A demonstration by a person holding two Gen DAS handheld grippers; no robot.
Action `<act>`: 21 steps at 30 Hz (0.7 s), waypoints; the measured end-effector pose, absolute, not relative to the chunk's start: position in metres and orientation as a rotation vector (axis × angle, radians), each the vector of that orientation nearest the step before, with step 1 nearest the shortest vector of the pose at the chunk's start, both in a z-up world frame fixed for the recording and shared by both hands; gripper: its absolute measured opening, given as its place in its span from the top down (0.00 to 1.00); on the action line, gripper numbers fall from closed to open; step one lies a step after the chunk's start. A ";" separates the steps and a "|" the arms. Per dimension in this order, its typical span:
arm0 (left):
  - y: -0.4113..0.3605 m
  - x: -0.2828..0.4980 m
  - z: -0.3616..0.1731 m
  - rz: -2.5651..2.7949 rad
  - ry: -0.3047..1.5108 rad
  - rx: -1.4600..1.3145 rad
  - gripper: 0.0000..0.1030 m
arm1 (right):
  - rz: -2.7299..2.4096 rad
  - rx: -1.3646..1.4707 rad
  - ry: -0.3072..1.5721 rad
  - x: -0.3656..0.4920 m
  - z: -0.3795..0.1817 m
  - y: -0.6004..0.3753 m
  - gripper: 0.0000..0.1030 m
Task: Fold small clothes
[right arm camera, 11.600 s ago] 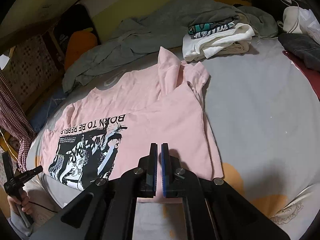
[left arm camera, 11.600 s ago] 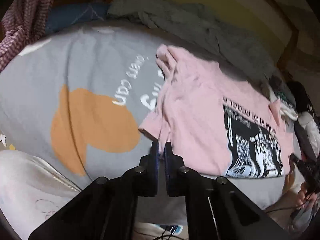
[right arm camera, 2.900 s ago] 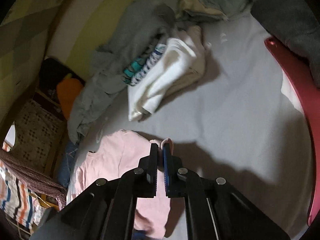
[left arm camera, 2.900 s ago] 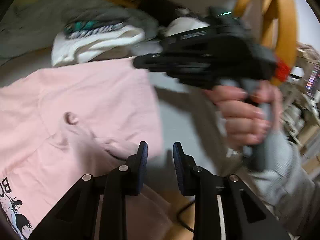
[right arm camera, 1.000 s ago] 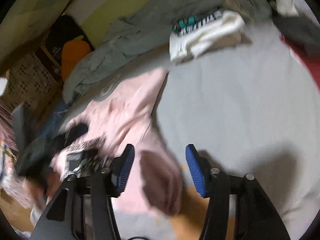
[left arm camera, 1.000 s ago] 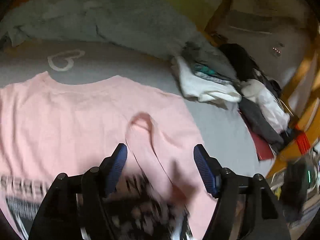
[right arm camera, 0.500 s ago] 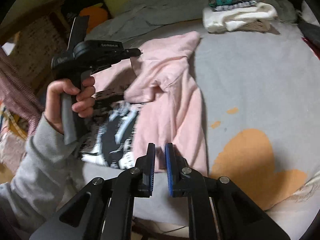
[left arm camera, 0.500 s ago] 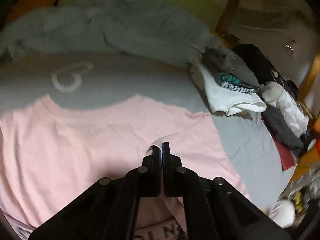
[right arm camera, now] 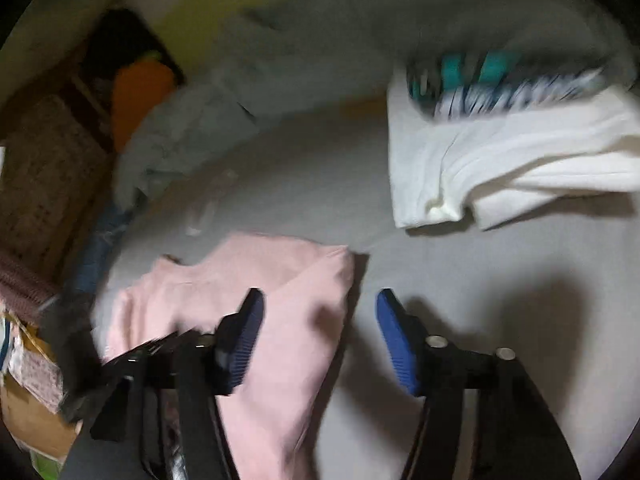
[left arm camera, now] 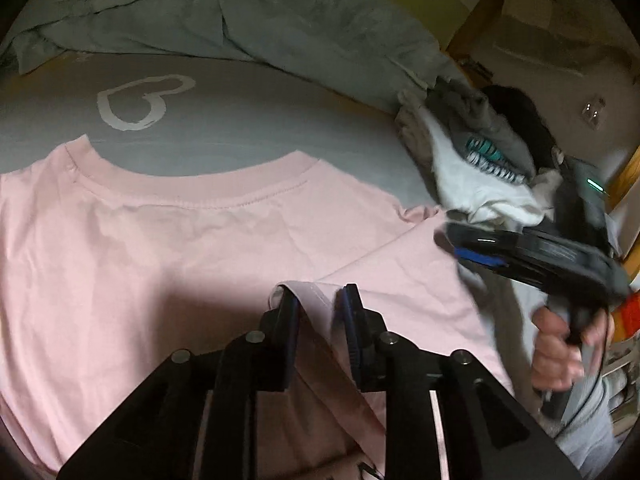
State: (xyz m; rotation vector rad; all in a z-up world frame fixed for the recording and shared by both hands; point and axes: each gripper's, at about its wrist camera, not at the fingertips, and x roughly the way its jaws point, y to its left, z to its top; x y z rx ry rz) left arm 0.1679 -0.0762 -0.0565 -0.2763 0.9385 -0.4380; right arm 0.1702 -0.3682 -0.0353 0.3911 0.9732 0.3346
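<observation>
The pink T-shirt (left arm camera: 168,248) lies spread on the grey bed sheet (left arm camera: 240,120), collar toward the head of the bed where a rumpled grey blanket (left arm camera: 240,12) is heaped; a stack of folded clothes (right arm camera: 512,152) sits near the sheet's right edge, well apart from the shirt. The left gripper (left arm camera: 318,300) hovers over a folded-in sleeve edge; its jaws have just been opening and stand a narrow way apart, with the hem lying between them but not pinched, so the cloth appears released. The right gripper (right arm camera: 318,312) has likewise just been opening and stands roughly half open, holding nothing, poised above the shirt's outer corner (right arm camera: 336,256) next to bare sheet; its view is blurred, so fine detail there cannot be read. The person's right hand (left arm camera: 560,344) grips that tool's handle at the shirt's right side. The step in hand looks like finishing a side fold and preparing the next. To do it well, withdraw the left jaws upward without dragging the hem, so the sleeve stays flat. Bring the right jaws squarely over the folded edge, take all layers in one bite, and carry them across parallel to the collar line, keeping the new crease straight and wrinkle-free.
</observation>
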 end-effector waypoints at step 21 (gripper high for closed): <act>-0.058 0.132 -0.027 -0.308 0.874 -0.043 0.31 | 0.316 0.357 0.797 0.055 -0.007 -0.374 0.83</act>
